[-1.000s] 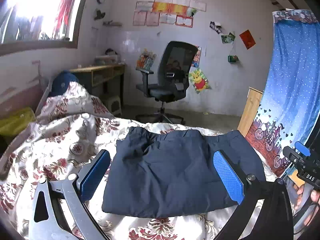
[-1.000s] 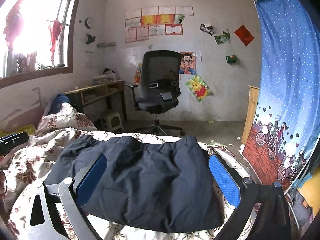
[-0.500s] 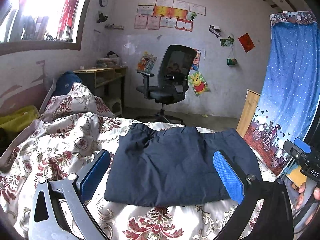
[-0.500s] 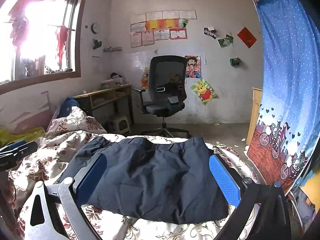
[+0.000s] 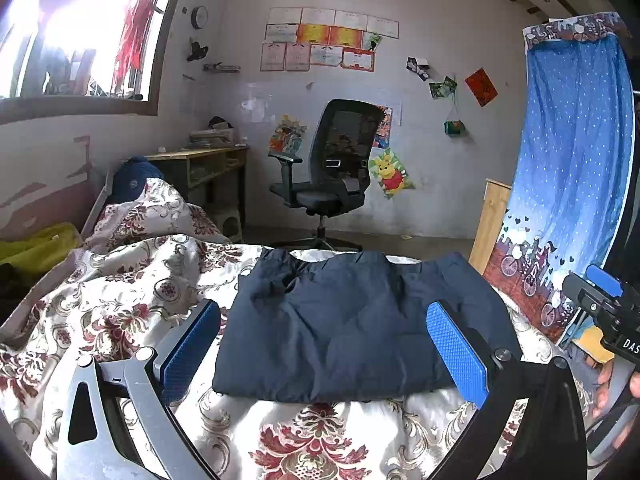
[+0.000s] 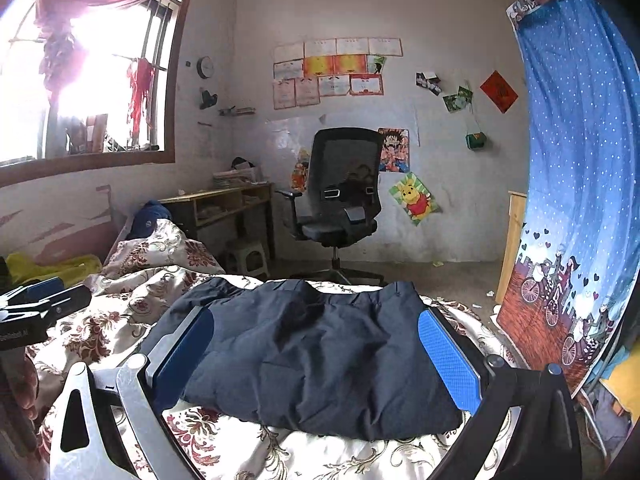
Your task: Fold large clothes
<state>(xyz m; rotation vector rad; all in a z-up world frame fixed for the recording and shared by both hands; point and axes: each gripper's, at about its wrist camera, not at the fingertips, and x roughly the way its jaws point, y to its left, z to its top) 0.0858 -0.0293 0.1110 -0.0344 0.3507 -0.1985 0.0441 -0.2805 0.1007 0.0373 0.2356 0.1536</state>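
Observation:
A dark navy garment [image 5: 344,324] lies folded into a flat rectangle on the floral bedspread [image 5: 120,304]; it also shows in the right wrist view [image 6: 316,356]. My left gripper [image 5: 320,344] is open and empty, held above the garment's near edge. My right gripper [image 6: 316,352] is open and empty, also raised over the near side of the garment. The right gripper shows at the right edge of the left wrist view [image 5: 604,300], the left gripper at the left edge of the right wrist view [image 6: 40,308].
A black office chair [image 5: 332,184] and a wooden desk [image 5: 200,164] stand beyond the bed. A blue curtain [image 5: 560,184] hangs at right beside a wooden panel [image 5: 490,224]. A rumpled quilt heap [image 5: 152,208] and a yellow cloth [image 5: 36,244] lie at left.
Both grippers have lifted and drawn back from the garment, so more of the bedspread shows in front of it. The garment has not moved.

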